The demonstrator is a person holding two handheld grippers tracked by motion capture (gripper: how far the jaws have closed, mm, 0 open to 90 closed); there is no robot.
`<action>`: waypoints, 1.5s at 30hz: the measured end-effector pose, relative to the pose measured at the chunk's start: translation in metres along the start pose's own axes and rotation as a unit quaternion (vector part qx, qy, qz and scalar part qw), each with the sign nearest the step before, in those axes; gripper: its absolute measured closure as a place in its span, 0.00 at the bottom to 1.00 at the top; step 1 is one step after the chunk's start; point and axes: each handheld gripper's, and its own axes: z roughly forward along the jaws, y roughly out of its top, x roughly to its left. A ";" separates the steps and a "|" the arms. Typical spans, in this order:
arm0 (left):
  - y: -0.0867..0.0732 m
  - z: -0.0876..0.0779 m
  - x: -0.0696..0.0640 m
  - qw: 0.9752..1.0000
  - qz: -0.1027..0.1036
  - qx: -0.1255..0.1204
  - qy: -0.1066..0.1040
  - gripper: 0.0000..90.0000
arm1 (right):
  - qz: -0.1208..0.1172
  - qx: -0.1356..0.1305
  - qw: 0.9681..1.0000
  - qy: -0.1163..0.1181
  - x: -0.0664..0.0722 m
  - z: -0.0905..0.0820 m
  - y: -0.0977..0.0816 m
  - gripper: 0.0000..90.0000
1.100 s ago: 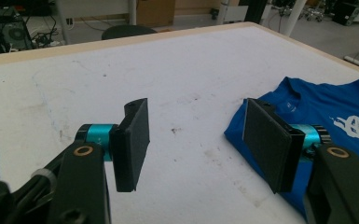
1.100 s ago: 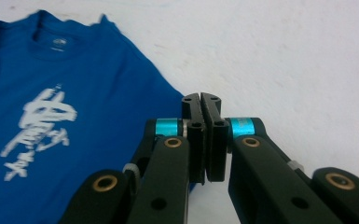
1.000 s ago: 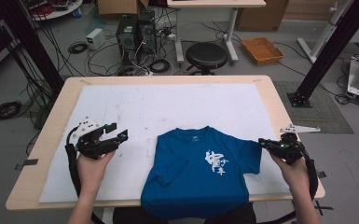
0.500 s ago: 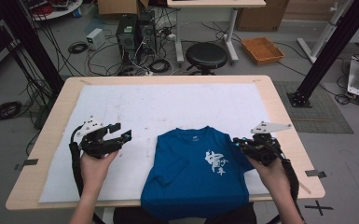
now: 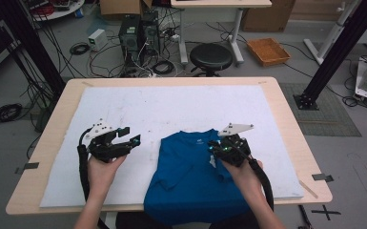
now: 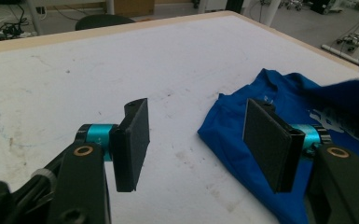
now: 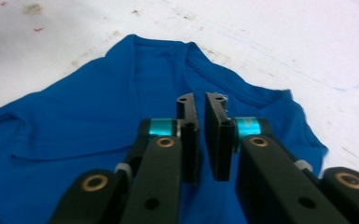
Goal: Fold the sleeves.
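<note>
The blue T-shirt [image 5: 190, 176] lay on the white mat [image 5: 171, 107] at the near edge of the wooden table [image 5: 286, 102], collar pointing away from the person, its lower hem hanging over the table's near edge. The right gripper [image 5: 218, 149] sat over the shirt's right half, just short of the collar, w/ the right sleeve folded in across the chest (white print mostly covered). In the right gripper view its jaws stood a narrow slit apart, having just been opening, w/ nothing pinched between them; blue cloth spread beneath and ahead of the gripper [image 7: 200, 109], the collar [image 7: 182, 46] straight ahead of the tips. The left gripper [image 5: 131, 136] hovered over bare mat, to the left of the shirt & apart from it, jaws spread wide, holding nothing. In the left gripper view [image 6: 193, 128] the shirt [image 6: 279, 109] lay ahead & to the right, its near edge passing behind the right-hand pad [image 6: 268, 140]; stained white mat [image 6: 88, 74] showed between the jaws.
</note>
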 end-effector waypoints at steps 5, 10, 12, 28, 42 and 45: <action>0.000 0.003 -0.003 1.000 0.000 0.004 -0.005 0.46 | 0.001 -0.023 1.000 0.012 -0.012 -0.006 -0.007 0.73; -0.001 0.006 -0.006 1.000 0.002 0.005 -0.009 0.46 | 0.021 -0.065 0.998 0.008 -0.038 -0.024 -0.018 0.60; -0.001 0.008 -0.008 1.000 0.005 0.004 -0.010 0.45 | 0.056 -0.100 0.993 -0.003 -0.061 -0.038 -0.028 0.53; -0.004 0.010 -0.010 0.999 0.026 0.007 0.018 0.40 | 0.124 -0.150 0.981 -0.024 -0.115 -0.060 -0.055 0.40; -0.009 0.007 -0.011 0.998 0.043 0.011 0.034 0.38 | 0.128 -0.147 0.981 -0.024 -0.118 -0.058 -0.054 0.37; -0.009 0.006 -0.012 0.998 0.045 0.011 0.034 0.38 | 0.128 -0.146 0.981 -0.024 -0.118 -0.057 -0.054 0.37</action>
